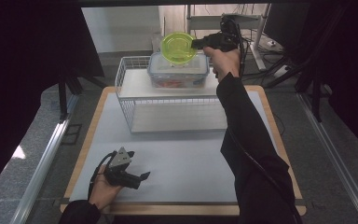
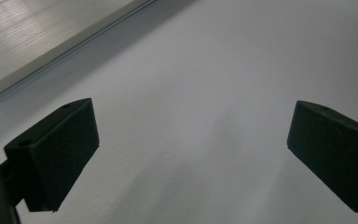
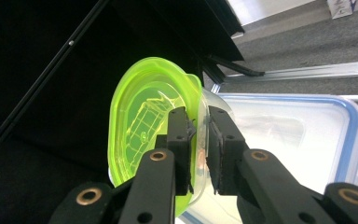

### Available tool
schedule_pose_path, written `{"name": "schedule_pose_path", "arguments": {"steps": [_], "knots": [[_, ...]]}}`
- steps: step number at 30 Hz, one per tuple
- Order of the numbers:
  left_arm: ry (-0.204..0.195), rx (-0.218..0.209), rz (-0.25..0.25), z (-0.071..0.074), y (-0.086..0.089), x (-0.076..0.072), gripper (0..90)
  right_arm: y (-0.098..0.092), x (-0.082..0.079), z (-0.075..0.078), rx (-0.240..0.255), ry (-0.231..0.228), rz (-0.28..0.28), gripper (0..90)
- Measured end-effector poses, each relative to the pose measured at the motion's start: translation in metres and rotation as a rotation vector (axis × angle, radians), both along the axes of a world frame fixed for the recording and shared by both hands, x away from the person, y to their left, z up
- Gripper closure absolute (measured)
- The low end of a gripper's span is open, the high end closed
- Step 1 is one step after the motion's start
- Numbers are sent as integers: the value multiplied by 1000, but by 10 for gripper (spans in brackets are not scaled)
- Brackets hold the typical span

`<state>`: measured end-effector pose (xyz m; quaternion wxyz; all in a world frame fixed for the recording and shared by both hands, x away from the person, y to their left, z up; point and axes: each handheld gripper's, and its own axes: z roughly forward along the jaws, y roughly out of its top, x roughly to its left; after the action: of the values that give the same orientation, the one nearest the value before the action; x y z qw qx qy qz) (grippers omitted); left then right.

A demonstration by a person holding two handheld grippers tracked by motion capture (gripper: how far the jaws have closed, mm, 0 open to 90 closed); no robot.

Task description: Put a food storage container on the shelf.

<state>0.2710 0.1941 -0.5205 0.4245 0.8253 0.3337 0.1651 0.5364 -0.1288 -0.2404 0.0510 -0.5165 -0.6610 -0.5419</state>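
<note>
Right gripper (image 3: 198,140) clenched on the rim of the green-lidded tub (image 1: 179,47), tilted above the blue-rimmed box (image 1: 179,70) at the rack's (image 1: 168,100) back edge (thin pinch). Could slip, drop, knock box. Left gripper (image 1: 142,176) released, idle.

My own pads cover the rim of the green-lidded tub (image 3: 142,135) where I pinch it, and the tub's clear body behind my right gripper (image 3: 200,149) is cut off by the bottom edge. Beyond my fingertips, the blue-rimmed box (image 3: 307,135) runs off the right edge; from above, something red inside it is too blurred to name. My sleeve (image 1: 242,121) hides the wire rack's (image 1: 130,79) right end. My left gripper (image 2: 191,154) shows its two tips; their roots fall outside the frame, and a pale slab's (image 2: 51,42) far end is cropped.
</note>
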Motion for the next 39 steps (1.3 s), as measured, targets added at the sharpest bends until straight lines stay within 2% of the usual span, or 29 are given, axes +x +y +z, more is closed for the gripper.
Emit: {"name": "schedule_pose_path", "arguments": {"steps": [4,13,22,26,29,33,35,39], "knots": [[0,1,-2,0,0,0,19,2,3,-1,-15,-4,-36,724],[3,6,-4,0,0,0,19,7,6,-5,-21,-1,-35,718],[3,12,-7,0,0,0,19,10,5,-5,-63,-25,-14,539],[4,5,-4,-1,0,0,20,9,1,-4,-98,-68,15,407],[3,9,-5,-1,0,0,20,6,-3,-4,-104,-100,38,311],[3,9,-4,-1,0,0,20,1,-9,-4,-122,-135,55,233],[2,10,-2,-1,-1,0,20,-3,-18,-7,-142,-172,72,179],[2,7,0,0,0,0,19,-8,-34,-14,-163,-222,101,140]]}}
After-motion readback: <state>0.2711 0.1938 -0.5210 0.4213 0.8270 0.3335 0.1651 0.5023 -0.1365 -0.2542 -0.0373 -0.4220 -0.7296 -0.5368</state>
